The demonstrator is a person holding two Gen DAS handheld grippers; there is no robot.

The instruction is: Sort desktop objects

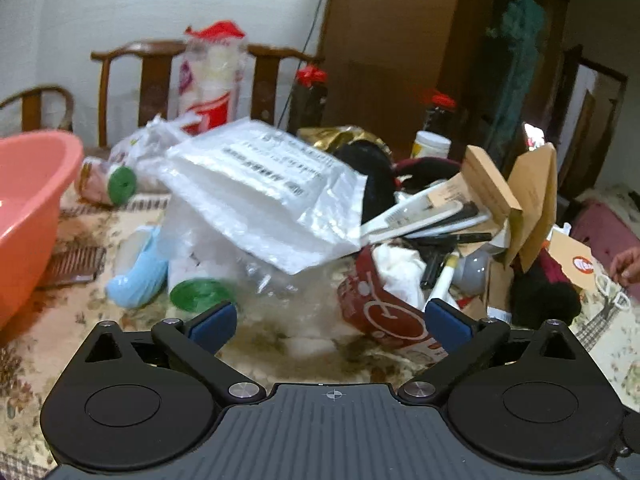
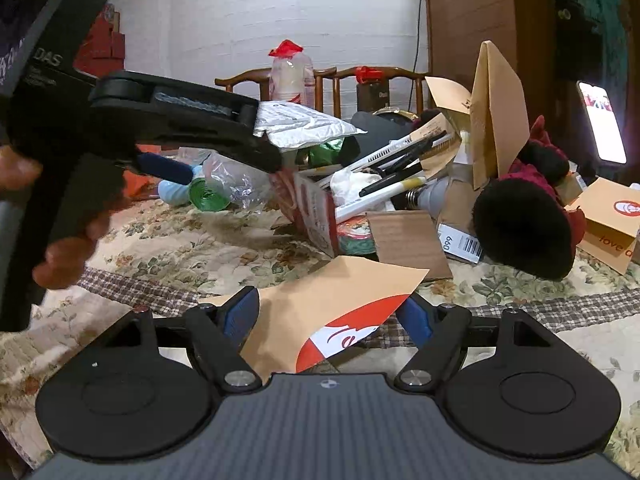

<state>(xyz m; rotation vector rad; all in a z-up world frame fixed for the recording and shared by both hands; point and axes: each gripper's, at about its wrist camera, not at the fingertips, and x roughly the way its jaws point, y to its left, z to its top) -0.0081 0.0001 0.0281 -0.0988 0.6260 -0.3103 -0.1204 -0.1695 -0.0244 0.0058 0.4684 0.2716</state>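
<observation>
Right now your right tongs [image 2: 327, 316] are spread, with a flat tan paper envelope bearing a red and white logo [image 2: 320, 320] lying on the floral quilted cloth of the tabletop [image 2: 180, 248] between the blue pads [image 2: 240, 314]; neither pad presses on it. Your left tongs [image 1: 330, 322] are spread wide and pinch nothing, hanging above the cloth. Just beyond them lies a crumpled clear plastic bottle with a green cap [image 1: 200, 294], and beside it a pale blue rolled object [image 1: 138, 276] whose kind you cannot make out. A white bubble-wrap mailer with a printed label [image 1: 264, 184], blurred, tilts over the bottle. To its right a red carton with white drawings [image 1: 380, 312] lies tipped on its side, with white tissue, black pens and a white stick spilling from it. Right of the carton stands an open brown cardboard box [image 2: 492, 120], and a black and dark red plush toy [image 2: 528, 216] lies against it. At the left edge of the left wrist view sits a salmon-pink plastic basin [image 1: 32, 200]. In the right wrist view your left hand [image 2: 60, 256] grips the left tool's handle at the picture's left side. Farther back stand a tied clear bag with a red knot [image 1: 208, 80], two dark bottles with red caps and the wooden chairs [image 1: 120, 60] before the white wall.
</observation>
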